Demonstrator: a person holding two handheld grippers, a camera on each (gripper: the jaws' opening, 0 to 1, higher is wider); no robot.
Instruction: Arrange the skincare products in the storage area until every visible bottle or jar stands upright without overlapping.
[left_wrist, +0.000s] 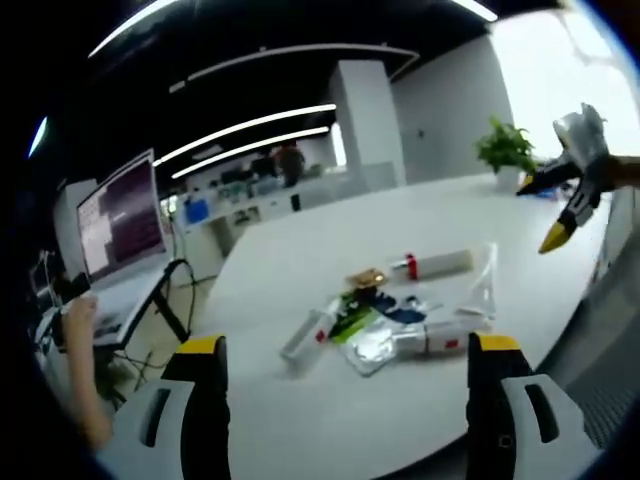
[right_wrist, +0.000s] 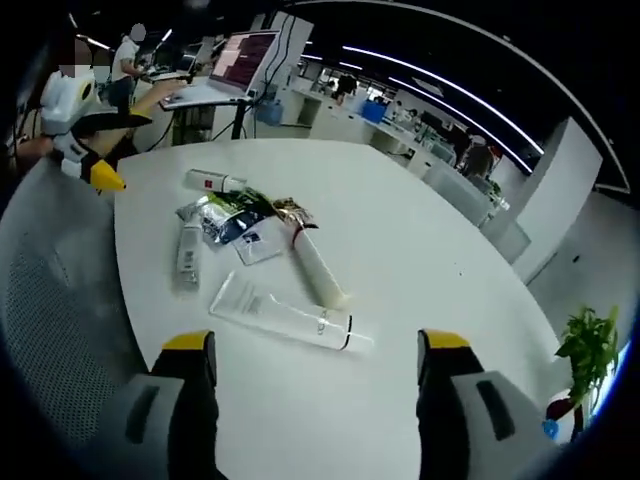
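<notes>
The white table (right_wrist: 420, 260) is seen bare at 3 o'clock. The skincare tubes (right_wrist: 318, 262) and sachets (right_wrist: 228, 218) lie flat, clustered toward 10 o'clock. The left gripper (left_wrist: 345, 360) and right gripper (right_wrist: 315, 355) are held spread wide, nothing gripped.

White round table (right_wrist: 420, 250), tubes (right_wrist: 318, 268) lying flat (none upright), foil sachets (right_wrist: 225, 222), clear flat pouch (right_wrist: 290, 320), potted plant (left_wrist: 507, 150)

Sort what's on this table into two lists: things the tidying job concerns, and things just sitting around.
Job:
white tubes, lying flat
clear tube, lying flat
sachets in a loose pile
left gripper, right gripper, both open and empty

Just around:
potted plant
monitor
</notes>
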